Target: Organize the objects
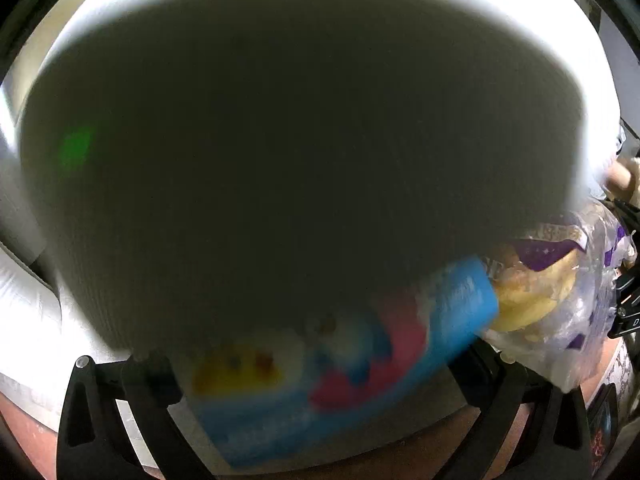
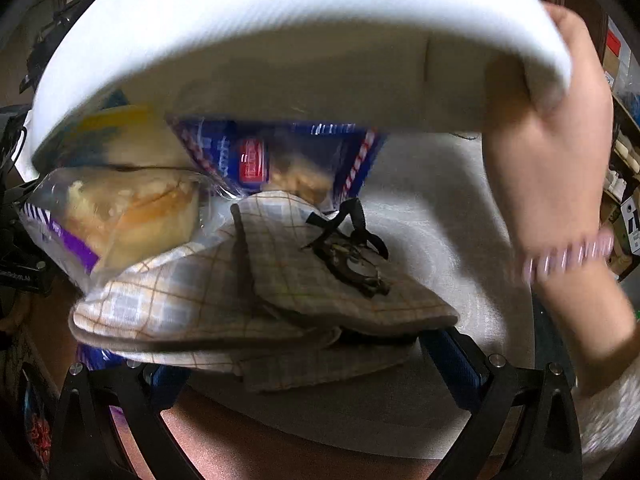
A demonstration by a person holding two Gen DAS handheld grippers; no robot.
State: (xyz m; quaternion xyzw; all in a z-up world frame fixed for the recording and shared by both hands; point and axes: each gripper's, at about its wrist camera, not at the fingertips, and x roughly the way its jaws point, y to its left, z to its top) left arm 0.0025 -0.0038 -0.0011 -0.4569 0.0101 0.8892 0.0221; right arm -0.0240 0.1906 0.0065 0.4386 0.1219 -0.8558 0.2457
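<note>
A white tub (image 2: 280,20) is tipped over a pale mat (image 2: 440,220), with a person's bare hand (image 2: 552,152) holding its rim. Beneath it lie a purple-printed bag of bread (image 2: 132,216), a blue snack pack (image 2: 288,160), a yellowish packet (image 2: 132,136) and plaid slippers with a black bow (image 2: 280,292). My right gripper (image 2: 316,400) is open just short of the slippers. In the left wrist view the tub's dark side (image 1: 280,160) fills the frame. A blurred blue packet (image 1: 320,380) lies between the wide fingers of my open left gripper (image 1: 312,420), beside the bread bag (image 1: 552,292).
A reddish-brown floor or tabletop (image 2: 280,456) shows under the mat's near edge. Black tripod-like gear (image 2: 16,240) stands at the left, and shelves with boxes (image 2: 620,184) at the far right. The person's wrist carries a pink bead bracelet (image 2: 568,260).
</note>
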